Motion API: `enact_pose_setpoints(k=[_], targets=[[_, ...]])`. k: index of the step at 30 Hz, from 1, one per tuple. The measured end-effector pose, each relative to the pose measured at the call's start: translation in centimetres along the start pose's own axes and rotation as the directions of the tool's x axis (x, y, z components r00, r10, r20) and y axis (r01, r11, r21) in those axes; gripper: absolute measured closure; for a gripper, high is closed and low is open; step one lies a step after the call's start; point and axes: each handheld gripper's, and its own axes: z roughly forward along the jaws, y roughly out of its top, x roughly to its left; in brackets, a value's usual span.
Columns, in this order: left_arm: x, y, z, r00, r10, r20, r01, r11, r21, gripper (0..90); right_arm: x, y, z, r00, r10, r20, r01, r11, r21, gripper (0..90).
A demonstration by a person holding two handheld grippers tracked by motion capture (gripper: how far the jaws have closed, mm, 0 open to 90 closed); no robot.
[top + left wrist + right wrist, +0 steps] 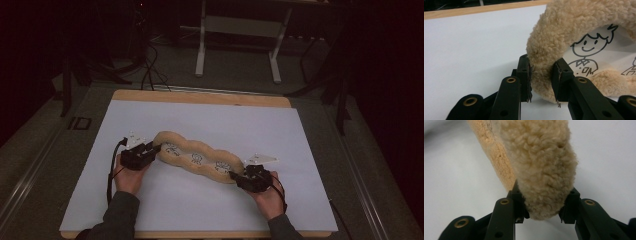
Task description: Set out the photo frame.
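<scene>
A long tan fleece piece (200, 148) with a white panel of cartoon figures lies slantwise on the white sheet (210, 117). My left gripper (153, 149) is shut on its far-left end; in the left gripper view the jaws pinch the fleece rim (554, 37) at my left gripper (541, 80), beside a drawn smiling figure (586, 55). My right gripper (235, 176) holds the lower-right end. In the right gripper view the jaws of my right gripper (544, 206) squeeze the rounded fleece tip (539, 165), which is lifted a little off the sheet.
The white sheet covers a wooden board (200, 97) whose edge shows at the back and front. Behind the table stand a white frame's legs (201, 50) and loose cables (149, 70) on the dark floor. Bare sheet lies all around the fleece.
</scene>
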Motion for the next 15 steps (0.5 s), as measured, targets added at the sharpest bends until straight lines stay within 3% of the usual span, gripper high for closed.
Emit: enact_pose_setpoints(k=[15], targets=[[-0.8,0.0,-1.7,0.9997,0.001,-0.025,-0.002,0.9991,-0.042,71.7,-0.4,0.4,-0.5,0.9999,0.010,0.009,-0.010,0.9992,-0.038,64.0]])
